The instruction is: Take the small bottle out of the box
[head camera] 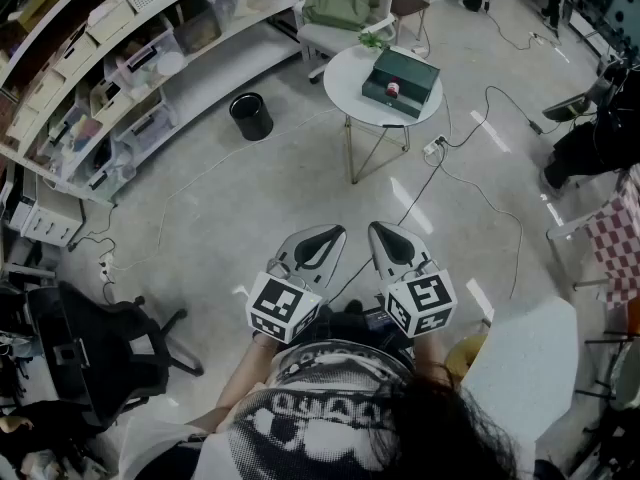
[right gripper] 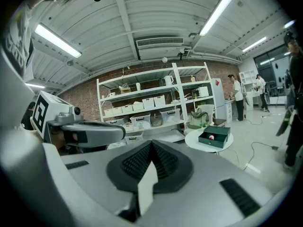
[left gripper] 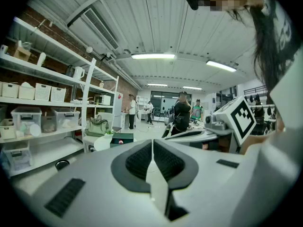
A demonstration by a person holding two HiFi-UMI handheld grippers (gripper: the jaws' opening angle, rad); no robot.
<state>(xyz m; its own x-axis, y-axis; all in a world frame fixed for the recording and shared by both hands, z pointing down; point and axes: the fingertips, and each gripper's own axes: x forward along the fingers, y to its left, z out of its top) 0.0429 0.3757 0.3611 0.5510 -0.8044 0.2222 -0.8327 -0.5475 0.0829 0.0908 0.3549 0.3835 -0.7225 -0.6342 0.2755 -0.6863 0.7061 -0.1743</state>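
Observation:
A dark green open box stands on a small round white table well ahead of me. Inside the box lies the small bottle, red and white. My left gripper and right gripper are held side by side close to my body, far short of the table, both shut with nothing between the jaws. In the left gripper view the closed left gripper points toward the box. In the right gripper view the right gripper is shut, with the box and bottle off to the right.
A black bin stands on the floor left of the table. A chair with a green bag is behind the table. Long shelves run along the left. Cables trail across the floor. An office chair stands at my left.

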